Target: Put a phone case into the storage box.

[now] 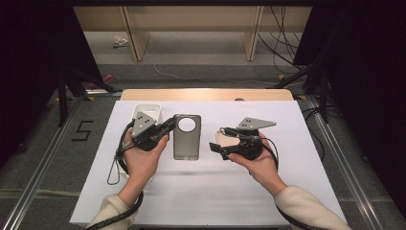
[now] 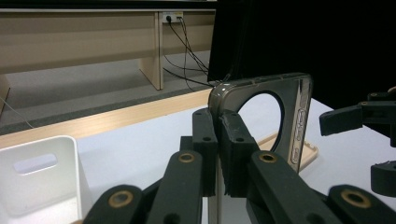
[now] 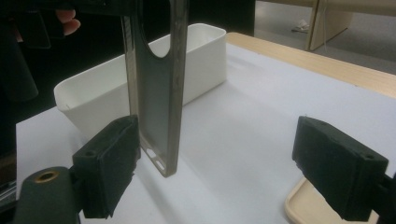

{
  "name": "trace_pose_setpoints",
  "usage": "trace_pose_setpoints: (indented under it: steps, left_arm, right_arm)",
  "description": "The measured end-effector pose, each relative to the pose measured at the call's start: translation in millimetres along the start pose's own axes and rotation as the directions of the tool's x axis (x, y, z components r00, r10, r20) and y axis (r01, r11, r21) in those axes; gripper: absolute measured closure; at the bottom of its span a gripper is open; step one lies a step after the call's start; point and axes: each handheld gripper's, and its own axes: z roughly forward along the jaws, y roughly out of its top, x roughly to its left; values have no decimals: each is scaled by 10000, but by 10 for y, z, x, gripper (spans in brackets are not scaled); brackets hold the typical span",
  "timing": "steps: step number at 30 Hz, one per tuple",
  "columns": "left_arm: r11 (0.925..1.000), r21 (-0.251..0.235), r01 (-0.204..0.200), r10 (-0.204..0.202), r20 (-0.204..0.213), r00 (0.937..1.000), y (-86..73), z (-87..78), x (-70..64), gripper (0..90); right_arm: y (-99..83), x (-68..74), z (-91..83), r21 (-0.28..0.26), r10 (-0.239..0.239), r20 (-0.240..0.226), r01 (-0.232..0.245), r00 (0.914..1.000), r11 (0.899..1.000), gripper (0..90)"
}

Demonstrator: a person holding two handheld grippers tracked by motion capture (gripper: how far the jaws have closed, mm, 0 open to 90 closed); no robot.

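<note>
On the white-covered bench [image 1: 201, 191], left tongs [image 1: 168, 125] are closed on the edge of a smoky translucent phone case with a round camera cut-out [image 1: 186, 136]. High view: the case appears flat between the two hands, near mid-bench. Left gripper view: the left tongs [image 2: 218, 140] pinch the case [image 2: 299, 116] by its rim, near the corner beside the cut-out; the lower part of the case is hidden behind the jaws. Right gripper view: the case [image 3: 159, 93] stands on edge, its lower corner at or just above the bench, contact not resolvable; its top is cut off by the frame.

Right tongs [image 1: 216, 137] stand wide open, holding nothing, near the case but apart from it. Right gripper view: one pad [image 3: 109, 161] lies just beside the case's lower end.

A beige flat tray-like piece [image 3: 308, 210], largely hidden by the right tongs, lies on the bench beneath them; its nature is hard to make out. A white rectangular plastic bin [image 1: 146, 111] sits behind the left hand [image 1: 141, 160], partly covered by it.
</note>
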Motion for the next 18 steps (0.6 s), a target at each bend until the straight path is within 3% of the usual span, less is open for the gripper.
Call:
trace_pose_setpoints:
  steps: [18]
  left_arm:
    - [9998,-174,12,-14,-113,9999,70,-66,97,853]
  right_arm:
    - [-49,-23,-42,56,-91,-9,91,10000,9999,162]
